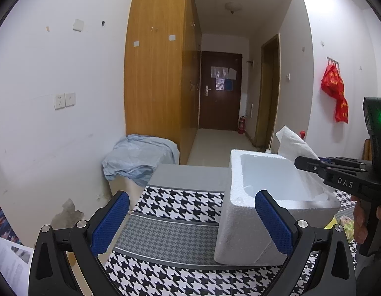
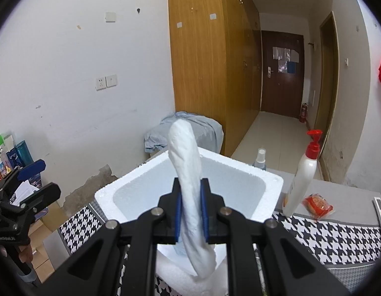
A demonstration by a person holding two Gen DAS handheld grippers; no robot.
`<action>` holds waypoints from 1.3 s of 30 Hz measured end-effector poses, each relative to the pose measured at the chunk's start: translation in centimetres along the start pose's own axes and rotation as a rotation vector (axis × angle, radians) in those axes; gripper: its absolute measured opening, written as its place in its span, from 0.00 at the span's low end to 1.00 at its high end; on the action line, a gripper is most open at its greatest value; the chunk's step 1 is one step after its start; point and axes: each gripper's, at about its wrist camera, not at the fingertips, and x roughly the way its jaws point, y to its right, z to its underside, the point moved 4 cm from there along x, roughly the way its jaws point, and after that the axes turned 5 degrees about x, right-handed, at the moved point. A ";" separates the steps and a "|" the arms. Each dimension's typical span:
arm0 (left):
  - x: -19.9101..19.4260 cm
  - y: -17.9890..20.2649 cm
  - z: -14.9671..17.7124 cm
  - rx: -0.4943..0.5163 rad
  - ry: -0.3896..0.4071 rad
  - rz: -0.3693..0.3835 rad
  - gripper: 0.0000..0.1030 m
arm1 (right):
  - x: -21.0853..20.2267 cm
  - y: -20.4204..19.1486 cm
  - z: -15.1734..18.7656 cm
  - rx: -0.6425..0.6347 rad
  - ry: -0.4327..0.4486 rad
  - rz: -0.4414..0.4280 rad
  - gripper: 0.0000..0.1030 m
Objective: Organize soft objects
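white tissue [image 2: 190, 192] pinched in right hand-held gripper [image 2: 190, 197] above foam box [image 2: 267, 192].

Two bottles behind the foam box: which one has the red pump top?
The tall white bottle standing right of the foam box on the table's grey strip. The other, a small spray bottle behind the box, has a clear cap.

Black left gripper [image 1: 191, 222], blue ribbed pads, silver screws, right gripper [image 2: 190, 212] alike
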 end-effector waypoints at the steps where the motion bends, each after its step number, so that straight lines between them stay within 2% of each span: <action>1: 0.0 -0.1 0.0 -0.003 0.002 0.001 0.99 | 0.1 0.0 0.0 0.001 -0.004 0.000 0.17; 3: -0.1 -0.2 -0.1 -0.010 0.008 0.005 0.99 | 0.4 -0.2 0.0 -0.006 -0.016 -0.012 0.19; 4: -0.2 -0.2 -0.1 -0.011 0.012 0.006 0.99 | 0.4 -0.3 0.0 -0.009 -0.016 -0.012 0.24; 6: -0.2 -0.3 -0.1 -0.010 0.011 0.006 0.99 | 0.4 -0.4 0.0 -0.014 -0.012 -0.014 0.60; 8: -0.1 -0.3 0.0 -0.008 0.006 -0.001 0.99 | 0.3 -0.5 -0.1 -0.017 0.005 -0.015 0.69; 10: -0.1 -0.4 0.0 -0.017 0.007 0.001 0.99 | 0.2 -0.7 -0.1 -0.023 0.007 -0.019 0.72; 12: -0.2 -0.5 0.0 -0.024 0.012 0.006 0.99 | 0.1 -0.7 -0.1 -0.023 0.015 -0.020 0.84; 15: -0.3 -0.6 -0.1 -0.022 0.014 0.005 0.99 | -0.4 -0.7 -0.3 -0.010 0.034 -0.030 0.96; 23: -0.5 0.1 -0.2 -0.006 0.012 0.014 0.99 | -1.5 -0.2 -0.4 0.006 0.057 -0.020 1.00; 39: -2.7 3.0 -1.1 0.033 0.053 0.081 0.99 | -5.8 0.1 0.1 0.005 0.101 -0.007 1.00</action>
